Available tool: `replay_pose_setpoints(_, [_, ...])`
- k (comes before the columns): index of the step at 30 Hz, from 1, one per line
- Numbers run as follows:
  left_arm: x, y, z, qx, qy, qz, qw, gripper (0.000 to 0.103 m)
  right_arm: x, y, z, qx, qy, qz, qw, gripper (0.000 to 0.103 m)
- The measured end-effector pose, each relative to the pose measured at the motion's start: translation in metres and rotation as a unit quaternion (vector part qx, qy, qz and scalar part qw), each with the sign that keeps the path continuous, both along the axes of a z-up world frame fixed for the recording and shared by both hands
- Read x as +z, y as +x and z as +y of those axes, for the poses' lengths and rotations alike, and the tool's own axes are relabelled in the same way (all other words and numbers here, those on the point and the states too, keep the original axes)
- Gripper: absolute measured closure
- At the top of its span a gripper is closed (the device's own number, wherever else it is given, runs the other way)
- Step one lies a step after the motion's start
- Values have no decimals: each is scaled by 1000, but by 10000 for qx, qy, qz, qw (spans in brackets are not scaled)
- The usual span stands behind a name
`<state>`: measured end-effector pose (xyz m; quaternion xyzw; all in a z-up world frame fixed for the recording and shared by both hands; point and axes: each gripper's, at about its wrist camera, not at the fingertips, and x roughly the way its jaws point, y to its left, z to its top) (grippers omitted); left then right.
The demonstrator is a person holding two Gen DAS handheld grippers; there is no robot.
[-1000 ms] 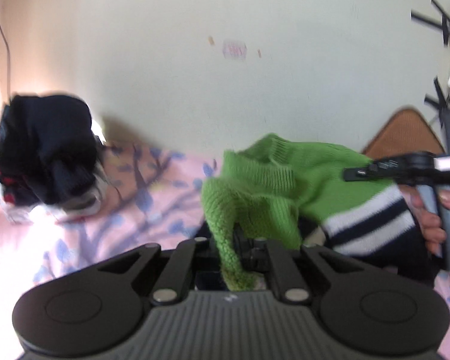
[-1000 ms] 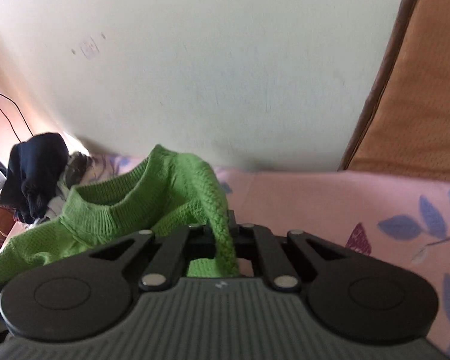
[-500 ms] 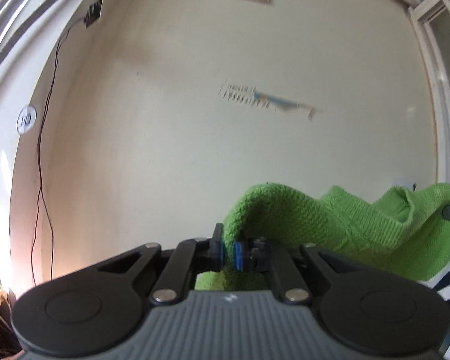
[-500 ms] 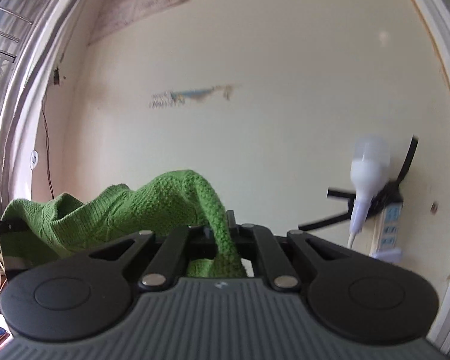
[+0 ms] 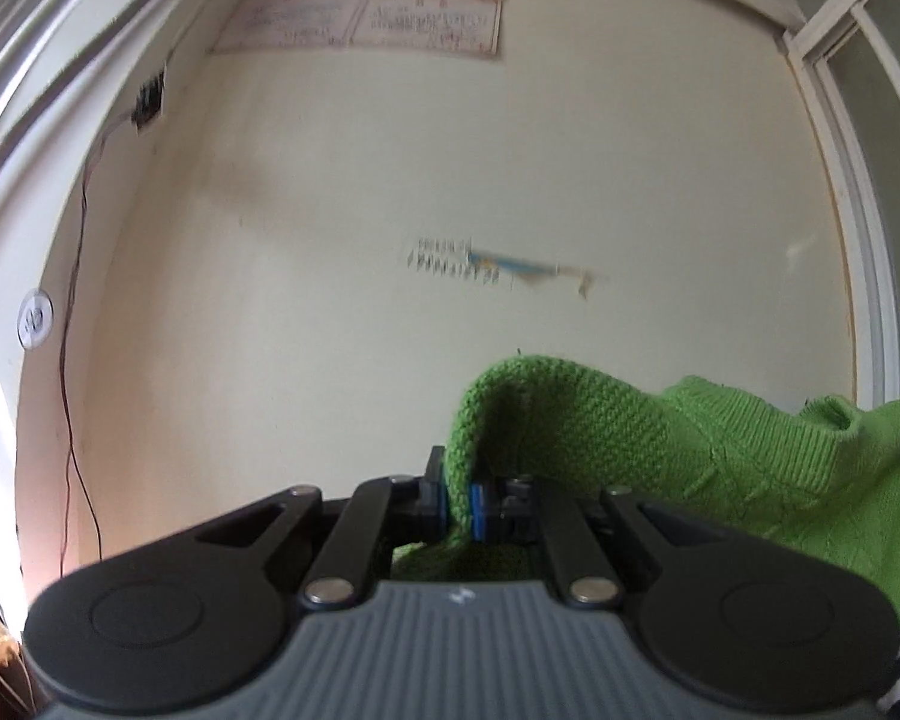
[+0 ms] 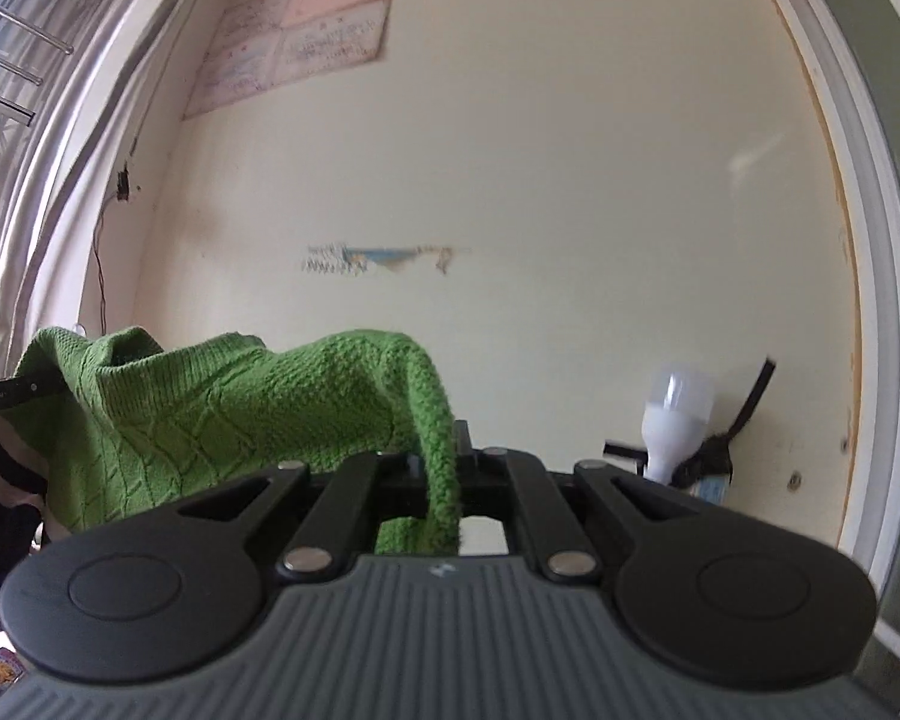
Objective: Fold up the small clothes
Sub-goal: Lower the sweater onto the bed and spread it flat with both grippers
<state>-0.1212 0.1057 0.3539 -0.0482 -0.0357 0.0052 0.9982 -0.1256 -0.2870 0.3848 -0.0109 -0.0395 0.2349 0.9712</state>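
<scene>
Green sweater (image 5: 660, 438): chunky rough knit wool, matt. Tongs (image 5: 459, 495) (image 6: 444, 474): matt black plastic, shiny metal rivets seen. Wall (image 5: 390, 180): smooth matt paint, scuffed. Paper posters (image 5: 384, 6) pinned up.

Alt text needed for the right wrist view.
The right gripper pinches a fold of a green knit sweater, held up before a cream wall. A white bulb sits at right, paper posters high up.

Soft daylight, heavy fisheye bend
Light enters from the curtained window (image 6: 6, 90) at upper left; wall (image 5: 450, 192) evenly lit; door frame (image 6: 870, 240) curves; wall marks slightly smeared.
</scene>
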Motion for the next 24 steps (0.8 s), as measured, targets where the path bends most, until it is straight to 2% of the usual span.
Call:
replay_pose_setpoints(4, [-80,86,-10,183,-73,1066,9941,97,-78,90,2,-61,-17,1235,9923,96])
replay_pose_setpoints(6, [-129,136,-15,420,-89,1559,9868,97,-130,142,11,-160,-56,1782,9838,96])
replay_pose_setpoints(7, [-157,165,-17,571,-65,1822,9816,92,-170,169,16,-275,-15,2093,9775,93])
replay_pose_setpoints(8, [-185,190,-21,699,32,2118,9748,92,-206,191,24,-456,-83,2308,9719,85])
replay_pose_setpoints(9, [-217,217,-27,790,211,2657,9606,92,-243,213,32,-700,-309,2527,9645,77])
replay_pose_setpoints(10, [-247,238,-31,823,313,3281,9405,95,-277,226,37,-1103,-514,2840,9511,68])
replay_pose_setpoints(11, [-268,246,-29,752,205,3644,9280,96,-302,238,38,-1352,-590,3192,9361,68])
replay_pose_setpoints(12, [-280,243,-26,606,35,3704,9269,95,-319,239,32,-1312,-464,3494,9266,68])
replay_pose_setpoints(13, [-287,235,-23,499,-2,3646,9298,92,-329,230,21,-1092,-183,3636,9249,68])
replay_pose_setpoints(15, [-293,212,-21,470,215,3415,9385,92,-340,204,0,-763,105,3718,9251,66])
replay_pose_setpoints(16, [-287,202,-16,418,313,3286,9430,92,-343,188,-9,-611,132,3759,9246,60])
replay_pose_setpoints(18, [-287,180,-10,162,347,3194,9469,91,-350,152,-23,-315,74,3820,9236,57])
replay_pose_setpoints(22, [-301,141,-11,-379,411,3315,9418,89,-376,99,-24,-59,-336,4022,9149,57])
replay_pose_setpoints(24, [-311,128,-16,-532,483,3339,9399,88,-389,77,-8,72,-429,3975,9166,58])
